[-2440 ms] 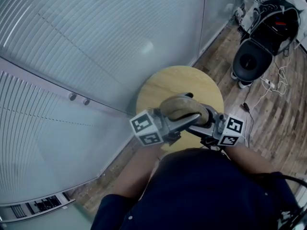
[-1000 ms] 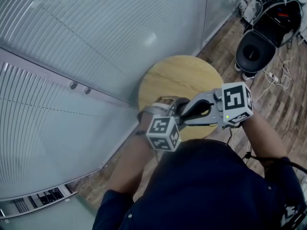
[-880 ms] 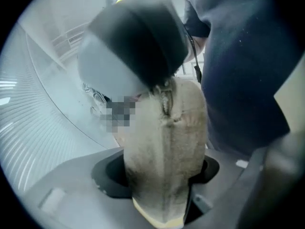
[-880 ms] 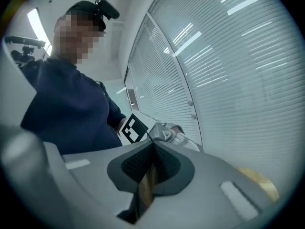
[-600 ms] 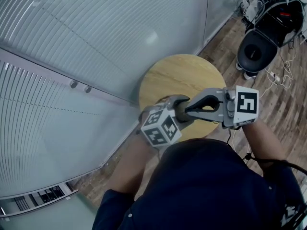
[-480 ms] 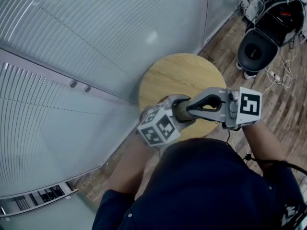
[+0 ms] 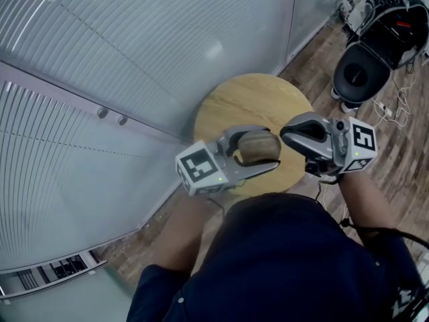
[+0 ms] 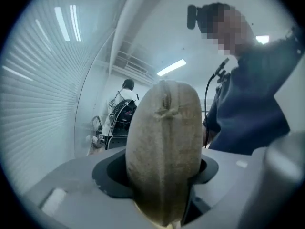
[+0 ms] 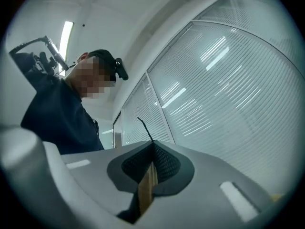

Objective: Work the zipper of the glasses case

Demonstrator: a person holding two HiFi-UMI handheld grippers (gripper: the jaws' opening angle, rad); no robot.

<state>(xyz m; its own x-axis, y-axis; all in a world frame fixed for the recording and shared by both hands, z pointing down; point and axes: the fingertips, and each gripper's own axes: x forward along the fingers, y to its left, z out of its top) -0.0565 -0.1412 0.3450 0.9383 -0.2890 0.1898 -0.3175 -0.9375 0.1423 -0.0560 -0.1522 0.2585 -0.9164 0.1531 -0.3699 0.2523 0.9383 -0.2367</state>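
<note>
Now, big picture first: a ribbed glass wall (image 7: 134,59) fills the left and upper part of the head view, and the round wooden tabletop (image 7: 248,102) sits at frame centre.

Just below centre, the left gripper (image 7: 271,148) has the glasses case (image 7: 253,146). Its jaws are clamped on the case's two flanks, over the near part of the tabletop, and the case looks lifted clear of the wood. To the right of it, the right gripper (image 7: 288,135) points at the case, just beside it and apparently off it. Its own view settles the rest: jaws pressed almost together with only a thin slit between them. A tan sliver shows through the slit that I can't identify, and nothing is gripped.

Left gripper view now: the case stands end-on between the jaws with a seam running down its middle. Near the top is a small knot-like zipper pull (image 8: 165,109). On this end the seam looks closed.

So my read is that the case is steadied and we're at the reach for the pull. Next, the right jaws need to part a little, line up on that small pull and pinch it squarely. Then they draw it along the seam while the left clamp holds firm so the case doesn't twist.
</note>
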